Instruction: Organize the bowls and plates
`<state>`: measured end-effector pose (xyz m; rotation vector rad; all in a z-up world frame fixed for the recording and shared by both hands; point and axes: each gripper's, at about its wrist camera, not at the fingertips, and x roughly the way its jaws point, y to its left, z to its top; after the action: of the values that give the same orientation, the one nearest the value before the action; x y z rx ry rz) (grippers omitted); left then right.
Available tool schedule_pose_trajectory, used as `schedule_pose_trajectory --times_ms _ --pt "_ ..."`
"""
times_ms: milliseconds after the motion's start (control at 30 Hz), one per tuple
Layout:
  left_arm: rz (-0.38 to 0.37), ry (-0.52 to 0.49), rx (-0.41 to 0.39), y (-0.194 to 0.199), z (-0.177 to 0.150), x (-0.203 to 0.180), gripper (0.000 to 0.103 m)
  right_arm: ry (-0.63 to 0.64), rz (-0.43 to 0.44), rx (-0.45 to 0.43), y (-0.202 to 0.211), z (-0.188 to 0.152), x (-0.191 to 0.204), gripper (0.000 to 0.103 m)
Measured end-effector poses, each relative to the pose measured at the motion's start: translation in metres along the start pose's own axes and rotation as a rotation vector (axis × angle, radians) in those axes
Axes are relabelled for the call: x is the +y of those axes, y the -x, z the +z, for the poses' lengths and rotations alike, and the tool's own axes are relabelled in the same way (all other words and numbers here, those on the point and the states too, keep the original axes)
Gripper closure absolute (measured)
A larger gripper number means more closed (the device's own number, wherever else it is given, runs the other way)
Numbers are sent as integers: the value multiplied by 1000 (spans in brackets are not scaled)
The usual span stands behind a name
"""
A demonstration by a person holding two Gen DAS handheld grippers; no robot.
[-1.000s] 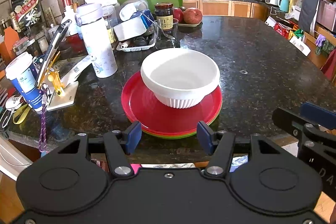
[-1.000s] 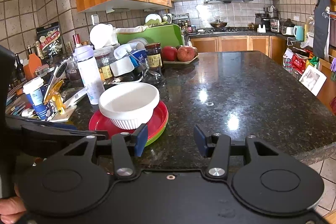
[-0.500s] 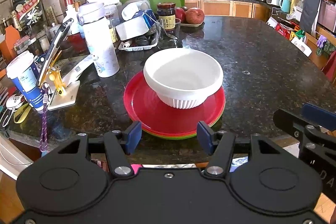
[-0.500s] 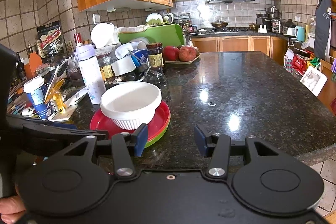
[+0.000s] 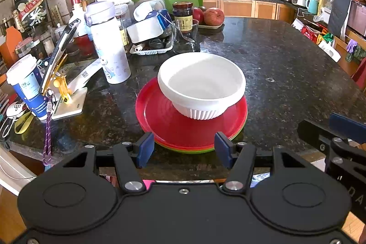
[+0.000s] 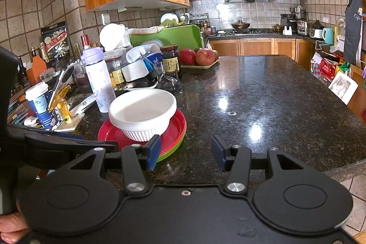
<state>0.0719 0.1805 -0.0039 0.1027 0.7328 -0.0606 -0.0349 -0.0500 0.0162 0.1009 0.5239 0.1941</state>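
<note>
Nothing shifted since the frame a second earlier: bowl, plates and both grippers sat as before. Left gripper (image 5: 183, 149) hovered at the near counter edge, jaws apart and empty, blue pads flanking the near rim of the plate stack without touching. Right gripper (image 6: 185, 153) likewise parted, gripping nothing, just right of the stack.

White bowl (image 5: 201, 84), matte, ribbed round the base, stood upright on the red plate (image 5: 164, 120); green plate edge (image 6: 173, 150) showed beneath. All on the speckled, glossy black granite counter (image 5: 286, 74).

Crowded on the left: tall white bottle (image 5: 109, 47) with lilac lid, just beyond the plates; blue paper cup (image 5: 28, 86); phone on yellow stand (image 5: 60, 56). Behind the bowl: white tray of utensils (image 5: 151, 47), dark jar (image 5: 183, 16), apples (image 5: 213, 16). Counter right of the stack bare.
</note>
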Motion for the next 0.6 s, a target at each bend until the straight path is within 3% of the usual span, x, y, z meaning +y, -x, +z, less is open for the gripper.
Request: schedule_pose_trajectory --times_ms 600 --pt "0 1 5 -2 1 -1 41 -2 4 6 -5 0 -3 52"
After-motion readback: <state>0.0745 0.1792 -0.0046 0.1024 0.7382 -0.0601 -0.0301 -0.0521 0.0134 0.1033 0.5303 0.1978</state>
